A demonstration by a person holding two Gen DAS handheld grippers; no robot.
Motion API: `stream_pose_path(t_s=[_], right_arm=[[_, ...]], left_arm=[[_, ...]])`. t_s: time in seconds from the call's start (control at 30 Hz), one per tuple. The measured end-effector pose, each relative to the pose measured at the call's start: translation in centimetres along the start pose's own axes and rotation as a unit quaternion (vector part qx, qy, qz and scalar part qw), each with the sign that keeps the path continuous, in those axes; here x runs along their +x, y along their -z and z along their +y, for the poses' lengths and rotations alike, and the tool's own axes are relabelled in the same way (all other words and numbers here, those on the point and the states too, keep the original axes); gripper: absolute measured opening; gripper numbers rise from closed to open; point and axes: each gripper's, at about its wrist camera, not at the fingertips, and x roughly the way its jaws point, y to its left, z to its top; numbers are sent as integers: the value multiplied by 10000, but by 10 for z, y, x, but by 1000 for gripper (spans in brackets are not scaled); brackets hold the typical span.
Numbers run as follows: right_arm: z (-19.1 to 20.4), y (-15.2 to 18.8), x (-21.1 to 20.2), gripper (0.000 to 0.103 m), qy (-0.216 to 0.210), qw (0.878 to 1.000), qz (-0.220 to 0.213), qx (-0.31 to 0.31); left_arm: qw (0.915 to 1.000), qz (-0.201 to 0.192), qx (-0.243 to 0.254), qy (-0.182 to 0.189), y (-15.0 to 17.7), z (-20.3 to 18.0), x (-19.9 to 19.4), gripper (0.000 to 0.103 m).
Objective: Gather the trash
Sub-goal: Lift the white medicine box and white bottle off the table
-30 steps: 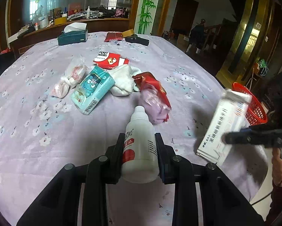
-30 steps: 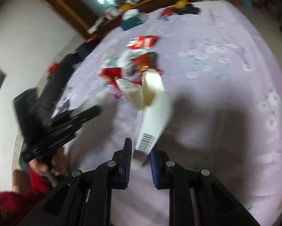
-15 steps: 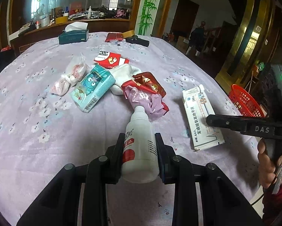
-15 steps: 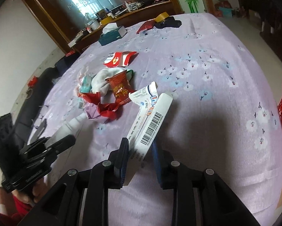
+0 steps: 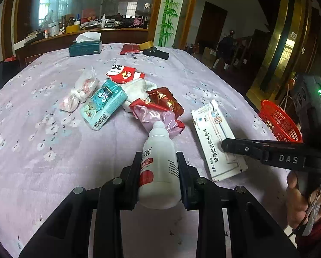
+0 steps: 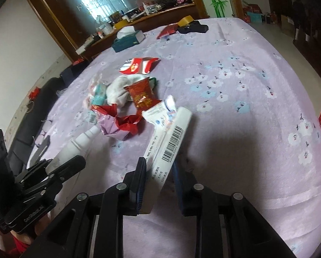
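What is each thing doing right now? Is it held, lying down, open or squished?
Bottle: capped, held in left gripper.
Medicine box: end flap open, between right gripper fingers.
Red wrapper: crumpled, lying on table.
Tissue pack: lying flat.
Tissue box: tissue sticking out.
Basket: beside table.

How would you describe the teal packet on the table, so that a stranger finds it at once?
On the lilac flowered tablecloth lies a heap of wrappers. At its left edge is the teal tissue packet, beside a white cloth; it alone shows a blue cartoon face.
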Motion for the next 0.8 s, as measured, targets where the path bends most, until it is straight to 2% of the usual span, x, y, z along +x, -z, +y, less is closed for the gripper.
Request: stream_pose_path(t_s=[0.07,0.13,0.2,0.37,0.8], right_arm=[[3,4,-7,17,-87,9999,-125,20],[7,7,-18,14,1,9995,-308,-61],[11,12,-29,14,121,9987,-473,-118],[11,22,-50,15,95,9976,-684,-9],[3,40,-87,15,179,9941,-1071,72]], left_arm=[[9999,-95,34,-67,1,-2,-4,28],[9998,-178,43,-83,0,-5,-9,28],[9996,-255,36,-72,0,-9,-13,28],[9989,-452,122,-66,-3,-23,-20,29],[9978,-473,464,-13,-2,-60,-20,29]])
